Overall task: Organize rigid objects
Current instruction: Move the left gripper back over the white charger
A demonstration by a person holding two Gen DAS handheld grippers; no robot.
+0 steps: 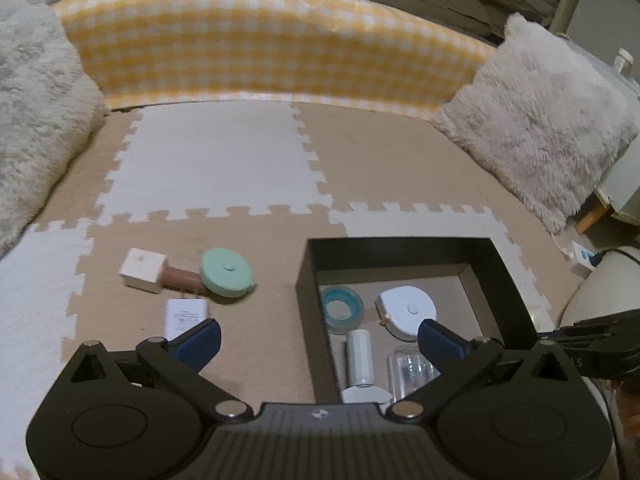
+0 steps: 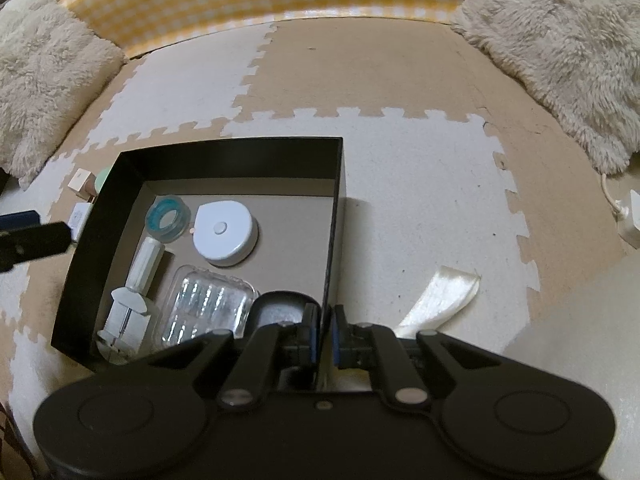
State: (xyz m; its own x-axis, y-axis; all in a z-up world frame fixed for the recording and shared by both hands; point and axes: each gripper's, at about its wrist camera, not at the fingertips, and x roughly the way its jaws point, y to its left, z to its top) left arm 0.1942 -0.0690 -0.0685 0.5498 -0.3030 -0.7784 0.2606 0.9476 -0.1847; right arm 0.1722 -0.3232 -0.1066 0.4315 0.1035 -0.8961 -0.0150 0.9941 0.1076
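Filling up already, the black box (image 2: 132,168) holds a teal tape roll (image 2: 168,220), a white round tape measure (image 2: 224,232), a white bottle-like tool (image 2: 138,276) lying on its side and a clear plastic case (image 2: 208,304), with something grey and round (image 2: 280,312) tucked in its near corner, too hidden to name. By my reading, more than half the sorting is done.

Outside the box, on the puzzle foam mat (image 1: 212,160) to its left, three or four pieces wait: a mint-green round tape measure (image 1: 227,273), touching a brown tube with a white cube cap (image 1: 143,269), and a small white printed card or packet (image 1: 187,316) just in front of them.

The right gripper (image 2: 323,340) has its tongs clamped together on the box's near right wall, apparently steadying it. The left gripper (image 1: 320,340) hangs with its tongs wide apart and empty, straddling the box's left wall; the loose items look like its next job. A cream ribbon (image 2: 436,300) lies on the mat right of the box; fluffy cushions (image 1: 536,120) and a yellow gingham panel (image 1: 260,40) border the mat.
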